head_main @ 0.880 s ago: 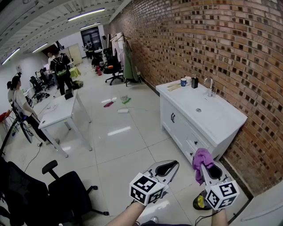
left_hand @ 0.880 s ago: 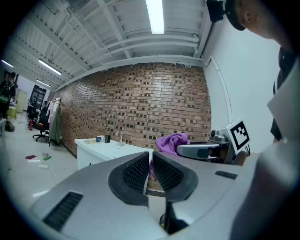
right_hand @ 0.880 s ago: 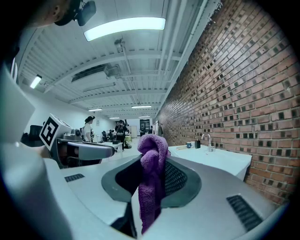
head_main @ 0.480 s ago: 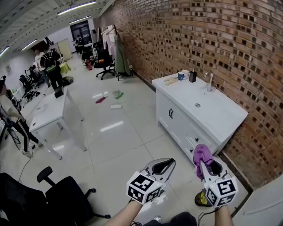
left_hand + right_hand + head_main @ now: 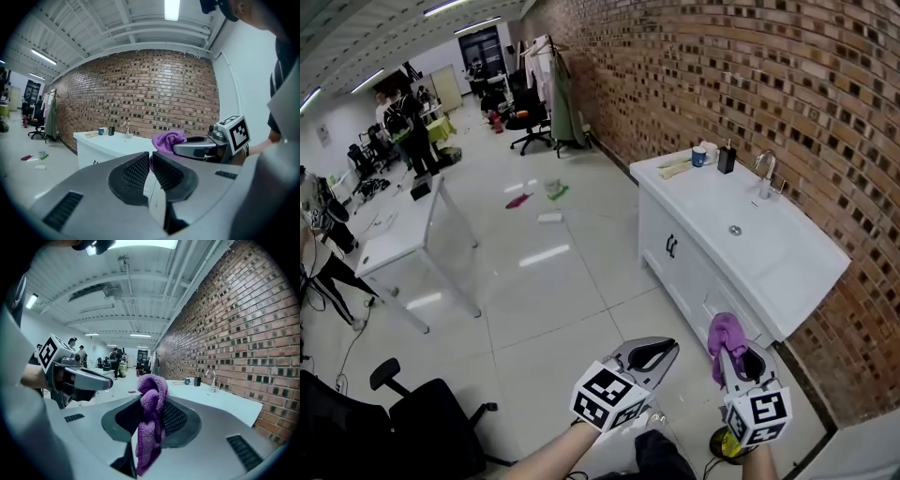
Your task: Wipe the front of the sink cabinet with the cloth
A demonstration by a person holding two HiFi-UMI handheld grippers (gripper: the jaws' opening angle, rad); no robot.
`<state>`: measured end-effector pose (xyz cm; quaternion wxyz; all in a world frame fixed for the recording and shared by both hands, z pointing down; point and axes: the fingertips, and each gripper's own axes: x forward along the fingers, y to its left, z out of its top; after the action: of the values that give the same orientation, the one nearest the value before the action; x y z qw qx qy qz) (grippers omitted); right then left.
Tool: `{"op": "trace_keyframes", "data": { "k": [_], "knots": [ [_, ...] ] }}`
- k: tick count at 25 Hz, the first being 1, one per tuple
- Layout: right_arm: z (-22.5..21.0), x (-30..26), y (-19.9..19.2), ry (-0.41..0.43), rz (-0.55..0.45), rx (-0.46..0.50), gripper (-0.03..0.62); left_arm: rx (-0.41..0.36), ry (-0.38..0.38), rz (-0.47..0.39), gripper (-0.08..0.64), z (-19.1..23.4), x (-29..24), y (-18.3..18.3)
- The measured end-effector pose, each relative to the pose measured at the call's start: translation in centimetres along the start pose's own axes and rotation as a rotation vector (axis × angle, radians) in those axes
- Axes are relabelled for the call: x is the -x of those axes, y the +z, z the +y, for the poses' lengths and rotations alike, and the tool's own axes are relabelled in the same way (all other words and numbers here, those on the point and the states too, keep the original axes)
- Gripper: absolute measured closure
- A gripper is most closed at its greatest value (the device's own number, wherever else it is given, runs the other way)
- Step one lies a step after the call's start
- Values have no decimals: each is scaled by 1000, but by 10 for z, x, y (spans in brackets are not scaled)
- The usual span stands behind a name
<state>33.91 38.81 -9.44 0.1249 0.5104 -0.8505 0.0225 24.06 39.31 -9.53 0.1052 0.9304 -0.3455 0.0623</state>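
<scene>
The white sink cabinet (image 5: 689,258) stands against the brick wall, its front with black handles (image 5: 671,247) facing the open floor. A purple cloth (image 5: 727,334) is bunched in my right gripper (image 5: 733,356), whose jaws are shut on it, held near the cabinet's near corner. In the right gripper view the cloth (image 5: 151,418) hangs down between the jaws. My left gripper (image 5: 652,354) floats to the left of the right one with its jaws shut and nothing between them. In the left gripper view the cabinet (image 5: 110,145) lies ahead, beyond the left gripper (image 5: 150,171).
On the counter are a faucet (image 5: 764,173), a basin drain (image 5: 734,230), a blue cup (image 5: 701,157) and a dark bottle (image 5: 727,159). A white table (image 5: 403,244) stands left, a black chair (image 5: 403,422) near me. Litter (image 5: 534,195) and people are farther back. A yellow object (image 5: 724,441) lies by the cabinet's foot.
The head view has shifted, so the cabinet sits slightly lower and to the right. Both grippers keep about the same pose, the right one still holding the cloth.
</scene>
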Motion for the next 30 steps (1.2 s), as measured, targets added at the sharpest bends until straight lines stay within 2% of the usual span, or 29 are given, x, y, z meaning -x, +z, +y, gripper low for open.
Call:
{"op": "trace_keyframes", "data": {
  "k": [8, 14, 19, 25, 30],
  "knots": [
    [-76, -113, -26, -12, 74, 37, 499, 10, 39, 84, 534, 84, -97, -2],
    [-100, -186, -73, -43, 170, 76, 499, 30, 59, 129, 534, 139, -144, -28],
    [-112, -261, -139, -112, 232, 291, 499, 59, 55, 145, 534, 200, -180, -79],
    [-151, -350, -217, -222, 310, 574, 499, 99, 20, 179, 535, 286, -228, -167],
    [-187, -410, -252, -324, 391, 716, 499, 100, -24, 181, 535, 345, -264, -206]
  ]
}}
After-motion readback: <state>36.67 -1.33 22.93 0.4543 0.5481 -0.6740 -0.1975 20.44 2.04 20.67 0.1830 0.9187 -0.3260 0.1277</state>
